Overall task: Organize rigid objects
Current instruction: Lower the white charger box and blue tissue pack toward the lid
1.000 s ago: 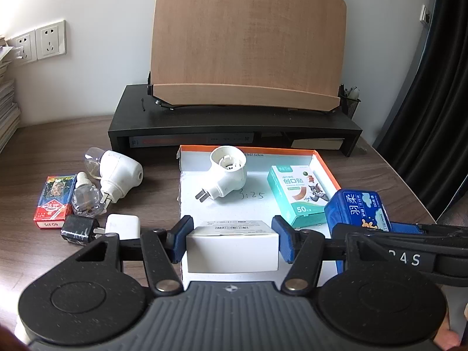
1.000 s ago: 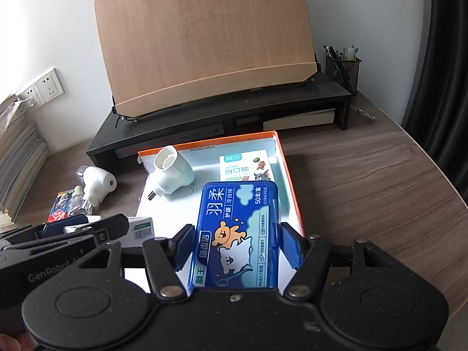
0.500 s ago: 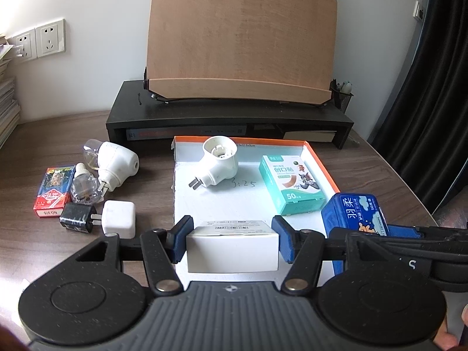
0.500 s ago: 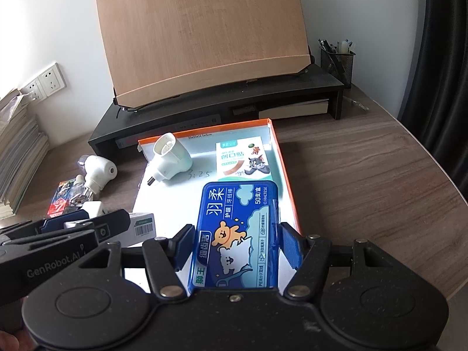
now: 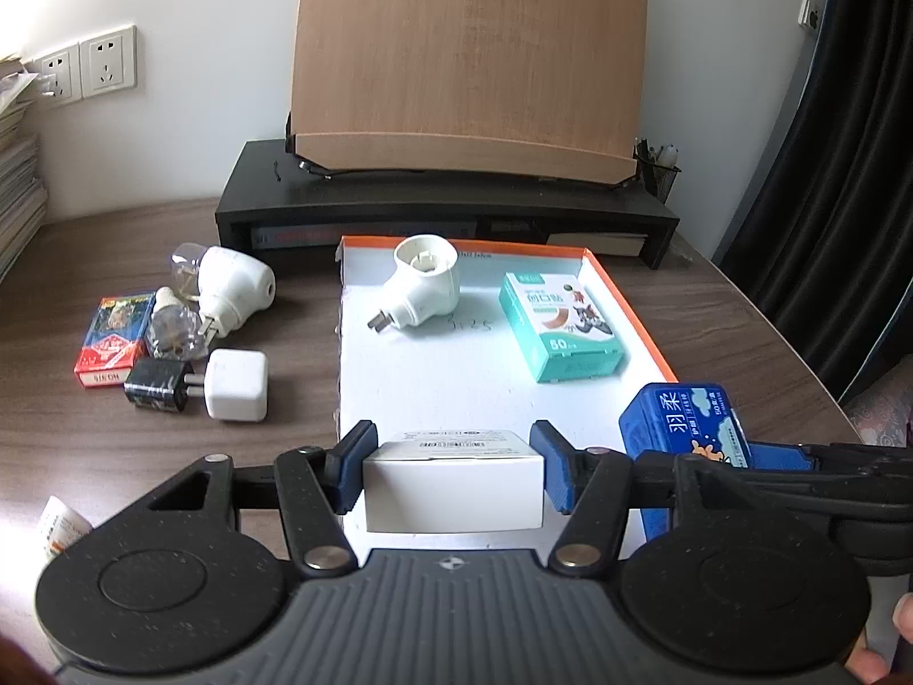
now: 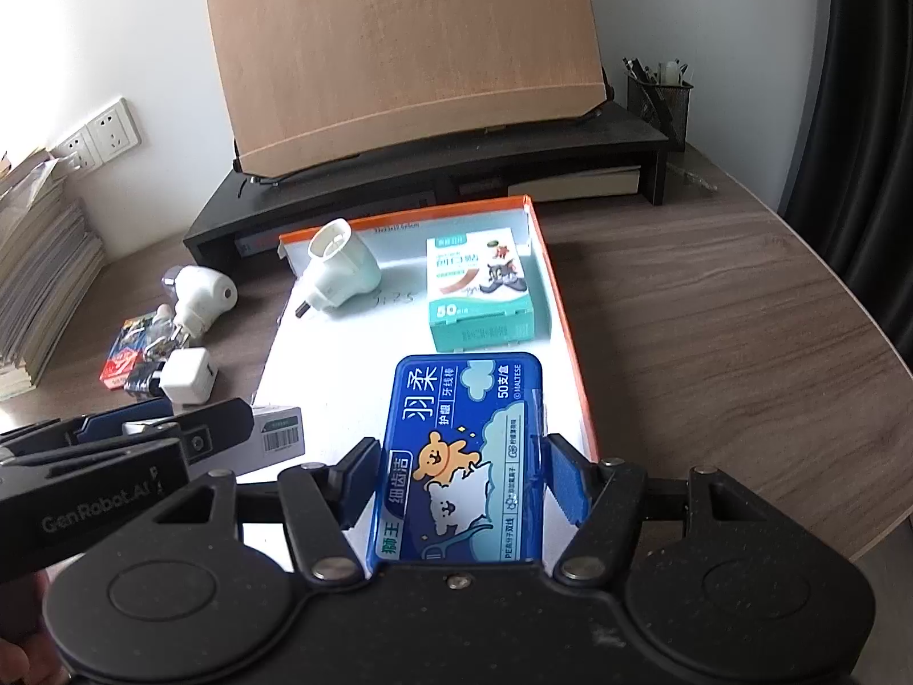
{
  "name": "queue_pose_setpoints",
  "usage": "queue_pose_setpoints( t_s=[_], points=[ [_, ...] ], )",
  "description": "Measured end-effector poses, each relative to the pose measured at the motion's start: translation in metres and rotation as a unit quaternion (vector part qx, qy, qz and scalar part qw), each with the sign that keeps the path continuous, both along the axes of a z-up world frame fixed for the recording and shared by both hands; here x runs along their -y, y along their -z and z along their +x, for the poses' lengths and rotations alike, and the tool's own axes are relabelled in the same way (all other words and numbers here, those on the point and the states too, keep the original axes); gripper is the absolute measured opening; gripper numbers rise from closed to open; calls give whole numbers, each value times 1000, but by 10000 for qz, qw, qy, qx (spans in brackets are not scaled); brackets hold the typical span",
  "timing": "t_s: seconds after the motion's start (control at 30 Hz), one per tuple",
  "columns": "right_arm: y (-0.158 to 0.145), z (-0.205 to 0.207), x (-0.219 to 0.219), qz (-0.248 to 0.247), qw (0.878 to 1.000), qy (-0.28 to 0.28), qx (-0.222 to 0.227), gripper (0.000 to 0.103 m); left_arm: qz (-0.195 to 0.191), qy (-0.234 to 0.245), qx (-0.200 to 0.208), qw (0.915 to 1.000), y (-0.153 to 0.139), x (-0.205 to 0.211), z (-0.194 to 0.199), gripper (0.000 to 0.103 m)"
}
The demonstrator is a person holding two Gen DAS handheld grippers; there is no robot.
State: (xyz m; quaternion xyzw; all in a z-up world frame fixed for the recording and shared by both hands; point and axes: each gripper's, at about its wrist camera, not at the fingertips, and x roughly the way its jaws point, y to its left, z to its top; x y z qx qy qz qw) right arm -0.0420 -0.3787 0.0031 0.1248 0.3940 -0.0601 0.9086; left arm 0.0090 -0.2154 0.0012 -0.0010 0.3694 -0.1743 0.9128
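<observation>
My left gripper (image 5: 453, 471) is shut on a small white box (image 5: 452, 482) over the near edge of the orange-rimmed white tray (image 5: 633, 308). My right gripper (image 6: 459, 482) is shut on a blue dental floss box (image 6: 462, 456) over the tray's near right part (image 6: 565, 331); that box also shows in the left wrist view (image 5: 685, 425). In the tray lie a white plug-in device (image 5: 422, 285) and a teal bandage box (image 5: 559, 325). The white box also shows in the right wrist view (image 6: 274, 436).
On the table left of the tray lie a second white plug-in device (image 5: 231, 288), clear bulbs (image 5: 171, 328), a red card box (image 5: 111, 339), a black adapter (image 5: 157, 391) and a white charger cube (image 5: 237, 385). A black monitor riser (image 5: 445, 217) with a wooden board stands behind.
Both grippers have pulled back toward me and risen slightly with their boxes held; the tray and table objects look farther away. Nothing was let go.
</observation>
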Motion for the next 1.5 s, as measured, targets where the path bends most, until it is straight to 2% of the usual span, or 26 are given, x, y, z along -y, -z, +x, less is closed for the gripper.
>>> queue_pose_setpoints(
  t_s=[0.5, 1.5],
  points=[
    [16, -10, -4, -33, 9997, -157, -205, 75, 67, -11, -100, 9999, 13, -1, -11, 60],
    [20, -11, 4, -87, 9996, -136, -225, 76, 73, 29, -122, 9999, 18, 11, -13, 60]
  ],
)
